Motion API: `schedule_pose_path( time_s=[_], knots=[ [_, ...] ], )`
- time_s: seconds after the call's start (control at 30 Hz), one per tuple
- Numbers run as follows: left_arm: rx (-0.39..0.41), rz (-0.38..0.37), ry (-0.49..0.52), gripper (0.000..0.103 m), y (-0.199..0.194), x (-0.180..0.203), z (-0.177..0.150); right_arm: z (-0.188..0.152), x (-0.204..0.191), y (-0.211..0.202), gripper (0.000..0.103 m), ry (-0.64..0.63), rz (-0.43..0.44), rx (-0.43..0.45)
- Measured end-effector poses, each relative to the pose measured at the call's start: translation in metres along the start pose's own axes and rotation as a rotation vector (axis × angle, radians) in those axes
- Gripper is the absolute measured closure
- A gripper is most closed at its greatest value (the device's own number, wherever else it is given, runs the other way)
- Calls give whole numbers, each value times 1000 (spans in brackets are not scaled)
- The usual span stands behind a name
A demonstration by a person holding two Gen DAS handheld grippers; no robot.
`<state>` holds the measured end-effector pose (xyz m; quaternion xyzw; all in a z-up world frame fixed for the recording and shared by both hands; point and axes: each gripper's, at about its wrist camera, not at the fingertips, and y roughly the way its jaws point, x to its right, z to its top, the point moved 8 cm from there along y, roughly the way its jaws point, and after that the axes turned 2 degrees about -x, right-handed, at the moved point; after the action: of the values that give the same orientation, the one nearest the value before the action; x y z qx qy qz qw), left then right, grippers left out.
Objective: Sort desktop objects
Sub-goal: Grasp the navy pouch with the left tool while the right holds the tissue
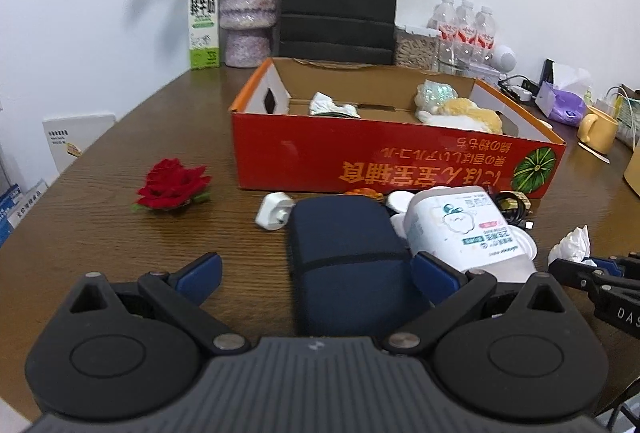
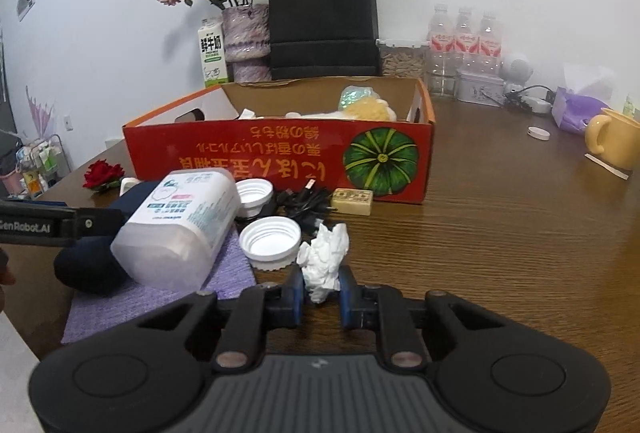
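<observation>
1. The red cardboard box (image 2: 280, 157) stands open on the table (image 2: 500, 233); a yellow plush toy (image 1: 468, 113) and crumpled paper lie inside.
2. The right gripper (image 2: 320, 297) pinches a crumpled tissue (image 2: 324, 257) beside a white lid (image 2: 270, 239).
3. The left gripper (image 1: 316, 269) gapes wide around a navy pouch (image 1: 344, 253), not touching it.
4. Bare tabletop spreads to the right.

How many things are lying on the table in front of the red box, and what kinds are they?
White bottle caps: 2
Crumpled tissue: 1
White plastic jug: 1
Dark blue case: 1
Red rose: 1
White plug: 1
Black cable: 1
Small tan box: 1
Total: 9
</observation>
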<state>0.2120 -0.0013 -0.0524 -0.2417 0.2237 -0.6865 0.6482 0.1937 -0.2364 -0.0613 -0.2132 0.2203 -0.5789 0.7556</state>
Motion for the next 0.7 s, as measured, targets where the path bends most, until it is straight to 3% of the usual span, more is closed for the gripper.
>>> schedule_pose_path(
  time_s=[0.13,0.57,0.7],
  knots=[
    [-39,13,11,0,13,6,3,0,2,1,86,4,6,1],
    [-59,4,29,2,19,2,2,-3,4,-1,86,8,24,1],
    [-61,-4,64,8,19,5,4,-3,3,-1,85,7,28,1]
  ],
)
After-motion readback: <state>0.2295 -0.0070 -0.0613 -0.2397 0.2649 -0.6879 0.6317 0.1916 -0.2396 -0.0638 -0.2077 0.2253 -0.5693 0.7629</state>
